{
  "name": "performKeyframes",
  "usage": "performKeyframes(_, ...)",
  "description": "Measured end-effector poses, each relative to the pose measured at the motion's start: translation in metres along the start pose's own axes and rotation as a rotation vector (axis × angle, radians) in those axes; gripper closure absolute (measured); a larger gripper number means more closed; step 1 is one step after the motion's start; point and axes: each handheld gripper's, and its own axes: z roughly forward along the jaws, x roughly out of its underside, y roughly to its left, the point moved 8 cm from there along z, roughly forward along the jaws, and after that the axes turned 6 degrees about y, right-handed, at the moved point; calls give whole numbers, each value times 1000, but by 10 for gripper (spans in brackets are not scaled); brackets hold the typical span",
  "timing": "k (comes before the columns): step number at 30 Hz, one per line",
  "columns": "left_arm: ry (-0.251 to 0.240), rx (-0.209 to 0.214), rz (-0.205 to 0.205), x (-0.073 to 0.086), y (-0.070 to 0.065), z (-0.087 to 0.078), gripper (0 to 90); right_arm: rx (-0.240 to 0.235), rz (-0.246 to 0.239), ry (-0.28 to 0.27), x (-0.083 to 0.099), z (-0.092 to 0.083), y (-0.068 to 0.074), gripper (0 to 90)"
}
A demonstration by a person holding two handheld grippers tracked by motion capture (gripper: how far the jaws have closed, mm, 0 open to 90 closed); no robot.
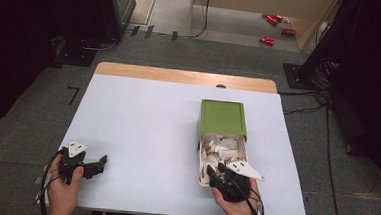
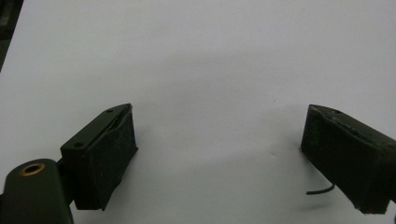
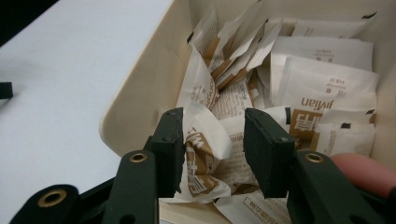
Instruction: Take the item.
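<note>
While R gripper (image 3: 212, 149) dips into cream box (image 1: 201, 181) near table's front-right edge, jaws sit either side of crumpled white-brown sachet (image 3: 205, 154); L-side pad touches it, full pinch can't tell. Box packed w/ similar sachets (image 3: 322, 70); green lid (image 1: 223, 117) slid toward table's back edge, still over far half. L gripper (image 2: 219, 154) at front-left corner, jaws spread wide, nothing btwn, over bare white table (image 1: 147, 130).

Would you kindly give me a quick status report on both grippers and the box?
Left gripper open, idle over bare table. Right gripper in drawer box, jaws around a crumpled sachet, grip unconfirmed. Nothing in the way.
</note>
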Motion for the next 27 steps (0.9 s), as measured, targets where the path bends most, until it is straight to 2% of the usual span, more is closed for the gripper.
performKeyframes(3, 0, 0, 0, 0, 0, 0, 108, -10, -5, 26, 6, 7, 2, 625)
performKeyframes(5, 0, 0, 0, 0, 0, 0, 108, -13, -11, 30, 8, 9, 2, 638)
performKeyframes(9, 0, 0, 0, 0, 0, 0, 108, -14, -18, 37, 11, 11, 3, 728)
performKeyframes(12, 0, 0, 0, 0, 0, 0, 108, -18, -16, 36, 11, 11, 2, 739)
performKeyframes(13, 0, 0, 0, 0, 0, 0, 108, -25, -4, 27, 10, 10, 1, 747)
performKeyframes(27, 0, 0, 0, 0, 0, 0, 108, -20, 5, -61, -11, -12, -6, 751)
